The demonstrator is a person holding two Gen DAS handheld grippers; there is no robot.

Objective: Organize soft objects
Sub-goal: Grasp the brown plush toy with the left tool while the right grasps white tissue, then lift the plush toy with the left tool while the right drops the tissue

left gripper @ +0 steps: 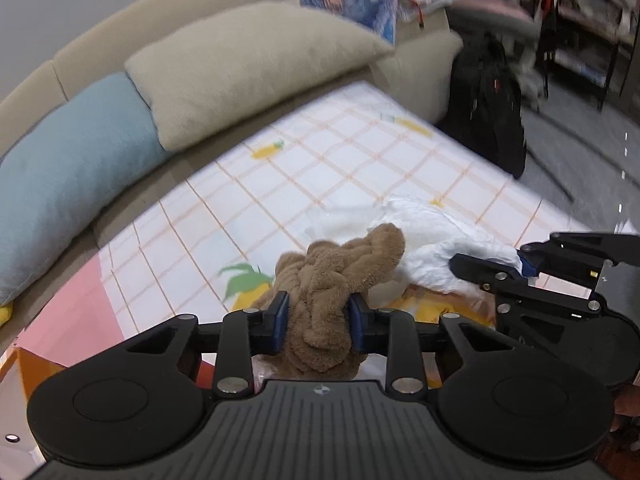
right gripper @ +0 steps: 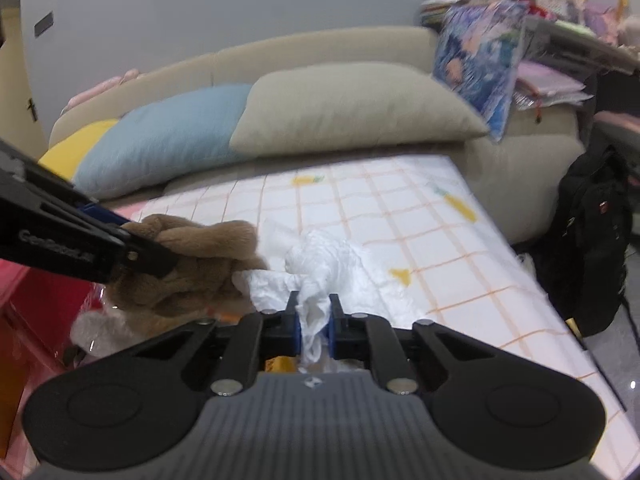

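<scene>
My left gripper (left gripper: 319,320) is shut on a brown plush toy (left gripper: 340,280), held above a checked pineapple-print sheet (left gripper: 320,168). The toy also shows in the right wrist view (right gripper: 192,264), with the left gripper (right gripper: 152,256) coming in from the left. My right gripper (right gripper: 314,320) is shut on a crumpled white plastic bag (right gripper: 324,268). In the left wrist view the right gripper (left gripper: 516,268) comes in from the right and holds the bag (left gripper: 432,248), just right of the toy. Toy and bag touch.
A beige sofa back (right gripper: 320,52) carries a beige cushion (right gripper: 352,108), a blue cushion (right gripper: 168,132), a yellow cushion (right gripper: 76,148) and a blue patterned pillow (right gripper: 476,64). A black backpack (right gripper: 592,240) stands on the floor at the right. Red and orange boxes (right gripper: 24,320) lie lower left.
</scene>
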